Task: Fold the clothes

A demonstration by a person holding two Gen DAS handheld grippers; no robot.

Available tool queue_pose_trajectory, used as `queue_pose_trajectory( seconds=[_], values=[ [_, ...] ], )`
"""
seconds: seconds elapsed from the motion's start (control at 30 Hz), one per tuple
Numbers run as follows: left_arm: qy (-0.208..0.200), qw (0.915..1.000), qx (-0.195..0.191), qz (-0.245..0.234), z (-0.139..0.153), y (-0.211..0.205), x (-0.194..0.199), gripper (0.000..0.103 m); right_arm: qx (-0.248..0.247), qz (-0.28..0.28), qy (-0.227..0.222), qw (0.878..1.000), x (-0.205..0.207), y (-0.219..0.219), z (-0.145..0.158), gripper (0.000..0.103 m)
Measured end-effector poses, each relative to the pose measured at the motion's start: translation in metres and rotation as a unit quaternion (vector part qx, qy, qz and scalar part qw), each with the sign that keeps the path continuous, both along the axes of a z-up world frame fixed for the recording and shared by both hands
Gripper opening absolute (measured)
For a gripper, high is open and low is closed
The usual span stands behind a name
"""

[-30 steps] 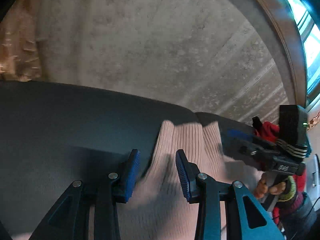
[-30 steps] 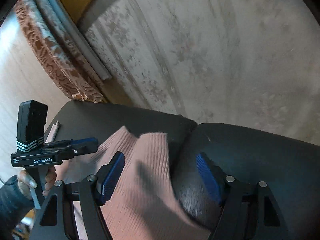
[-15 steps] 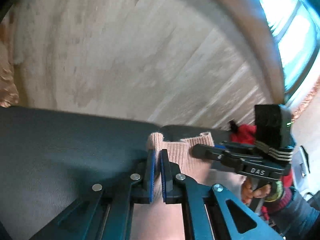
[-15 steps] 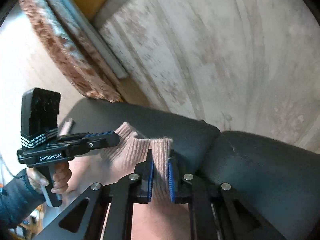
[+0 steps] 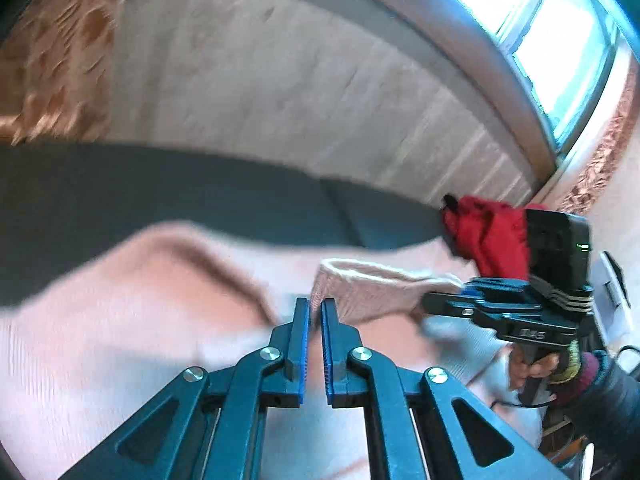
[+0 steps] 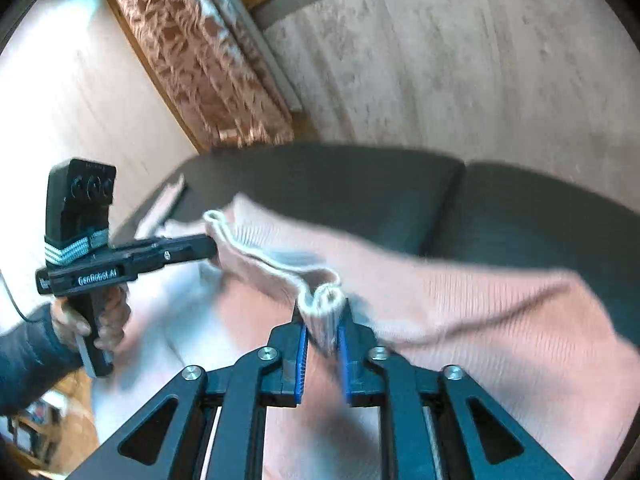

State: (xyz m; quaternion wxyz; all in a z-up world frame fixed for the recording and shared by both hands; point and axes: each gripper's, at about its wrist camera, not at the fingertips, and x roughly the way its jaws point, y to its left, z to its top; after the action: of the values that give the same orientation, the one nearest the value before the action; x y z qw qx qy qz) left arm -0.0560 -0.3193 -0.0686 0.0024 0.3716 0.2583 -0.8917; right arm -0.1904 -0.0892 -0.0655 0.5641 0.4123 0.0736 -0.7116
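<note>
right wrist – pink sweater (image 6: 460, 312) hem pinched between both tongs (image 6: 322, 320).

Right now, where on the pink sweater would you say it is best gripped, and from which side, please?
Grip the pink sweater by its thick ribbed edge band, coming from the near side. The band stands clear of the dark sofa, and the right gripper and left gripper pinch it there already.

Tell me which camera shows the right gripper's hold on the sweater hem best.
The right wrist view: the right gripper is shut on the bunched hem of the pink sweater, sharp and central. The left wrist view shows that gripper side-on at the hem, with the pinch itself hidden.
</note>
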Motion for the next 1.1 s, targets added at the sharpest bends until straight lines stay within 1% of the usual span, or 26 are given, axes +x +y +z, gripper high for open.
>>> queue_pose_trajectory(
  seconds=[0.07,0.1,0.13,0.2,0.23,0.3,0.37,0.4,0.43,0.5,0.57,0.63,0.67,0.77,0.8,0.87,0.9,0.97,1.0,1.03,1.07,1.1],
  values=[
    [-0.016,0.9996,0.011,0.019,-0.010,-0.004,0.015,0.011,0.004,-0.005,-0.002,1.000,0.007,0.010,-0.002,0.029],
    [-0.023,0.9991,0.018,0.031,-0.013,-0.007,0.023,0.012,0.007,-0.007,-0.003,1.000,0.011,0.015,-0.003,0.042],
    [-0.025,0.9984,0.027,0.044,-0.014,-0.011,0.030,0.012,0.009,-0.010,-0.003,1.000,0.015,0.020,-0.004,0.050],
    [-0.015,0.9959,0.044,0.078,-0.009,-0.020,0.043,0.013,0.013,-0.014,-0.005,1.000,0.022,0.030,-0.006,0.050],
    [-0.004,0.9949,0.048,0.089,-0.003,-0.022,0.044,0.014,0.012,-0.017,-0.006,1.000,0.025,0.034,-0.006,0.050],
    [0.025,0.9927,0.053,0.105,0.012,-0.022,0.041,0.016,-0.019,-0.030,-0.004,0.999,0.022,0.035,0.009,0.050],
    [0.042,0.9915,0.063,0.106,0.022,-0.016,0.025,0.019,-0.045,-0.036,-0.002,0.998,0.020,0.030,0.021,0.050],
    [0.047,0.9913,0.067,0.103,0.026,-0.011,0.013,0.019,-0.044,-0.038,0.000,0.998,0.020,0.023,0.022,0.050],
    [0.042,0.9924,0.061,0.098,0.025,-0.004,0.001,0.020,-0.043,-0.039,0.000,0.998,0.019,0.015,0.021,0.050],
    [0.022,0.9953,0.036,0.087,0.019,0.009,-0.022,0.020,-0.030,-0.034,-0.009,0.999,0.019,0.001,0.009,0.050],
    [0.007,0.9970,-0.006,0.076,0.001,0.018,-0.027,0.020,0.004,-0.027,-0.010,1.000,0.022,-0.006,-0.011,0.050],
    [-0.006,0.9965,-0.050,0.066,-0.020,0.026,-0.028,0.021,0.034,-0.021,-0.006,0.999,0.028,0.000,-0.036,0.051],
    [-0.013,0.9954,-0.073,0.060,-0.030,0.029,-0.029,0.021,0.010,-0.015,-0.001,1.000,0.030,0.009,-0.038,0.050],
    [-0.023,0.9946,-0.064,0.079,-0.034,0.024,-0.030,0.020,-0.043,-0.028,-0.052,0.997,0.019,0.031,-0.040,0.049],
    [-0.026,0.9938,-0.068,0.083,-0.033,0.025,-0.031,0.020,-0.048,-0.027,-0.061,0.997,0.017,0.031,-0.041,0.049],
    [-0.024,0.9913,-0.077,0.104,-0.024,0.032,-0.028,0.020,-0.055,-0.027,-0.073,0.995,0.013,0.032,-0.042,0.050],
    [-0.013,0.9911,-0.072,0.111,-0.019,0.035,-0.027,0.021,-0.061,-0.027,-0.078,0.995,0.012,0.035,-0.042,0.050],
    [0.016,0.9918,-0.059,0.112,-0.010,0.043,-0.024,0.026,-0.075,-0.030,-0.096,0.992,0.010,0.040,-0.042,0.054],
    [0.026,0.9924,-0.058,0.105,-0.007,0.049,-0.024,0.027,-0.084,-0.035,-0.108,0.990,0.008,0.043,-0.041,0.061],
    [0.035,0.9929,-0.057,0.098,-0.003,0.054,-0.024,0.029,-0.094,-0.046,-0.118,0.987,0.006,0.047,-0.037,0.072],
    [0.035,0.9937,-0.062,0.086,-0.004,0.060,-0.026,0.029,-0.104,-0.057,-0.129,0.984,0.004,0.050,-0.034,0.080],
    [0.026,0.9947,-0.065,0.076,-0.010,0.064,-0.029,0.029,-0.116,-0.070,-0.138,0.981,0.001,0.055,-0.029,0.103]
  ],
)
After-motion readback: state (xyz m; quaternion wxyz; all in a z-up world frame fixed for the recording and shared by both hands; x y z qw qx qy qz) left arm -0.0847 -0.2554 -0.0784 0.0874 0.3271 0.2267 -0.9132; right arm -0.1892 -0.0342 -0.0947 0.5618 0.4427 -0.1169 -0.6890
